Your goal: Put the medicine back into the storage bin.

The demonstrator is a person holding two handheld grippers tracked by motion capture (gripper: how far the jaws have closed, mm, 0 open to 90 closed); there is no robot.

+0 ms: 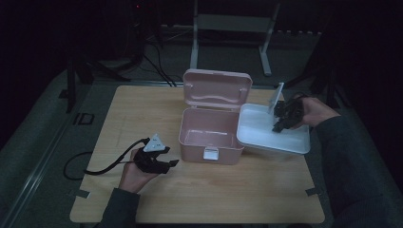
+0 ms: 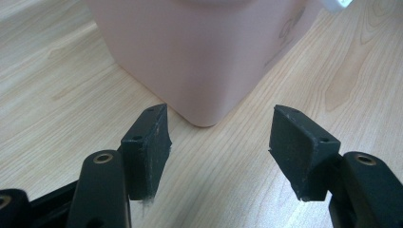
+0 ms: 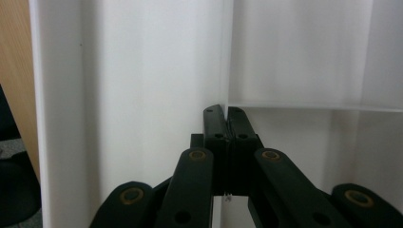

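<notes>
An open pink box (image 1: 209, 135) stands mid-table with its lid (image 1: 216, 90) tipped back and a white latch (image 1: 210, 153) on its front. Right of it is a white tray (image 1: 263, 130), overlapping the box's right rim. My right gripper (image 1: 279, 124) reaches onto it from the right. In the right gripper view the gripper (image 3: 228, 118) is shut on a thin upright wall of the white tray (image 3: 142, 71). My left gripper (image 1: 172, 163) rests on the table left of the box. In the left gripper view it (image 2: 221, 142) stands open and empty, facing a corner of the pink box (image 2: 204, 52).
The wooden table (image 1: 214, 199) has free surface in front of the box and at its far left. A black cable (image 1: 102, 168) trails off the table's left edge from my left gripper. Dark floor and metal stand legs (image 1: 266, 57) lie beyond the far edge.
</notes>
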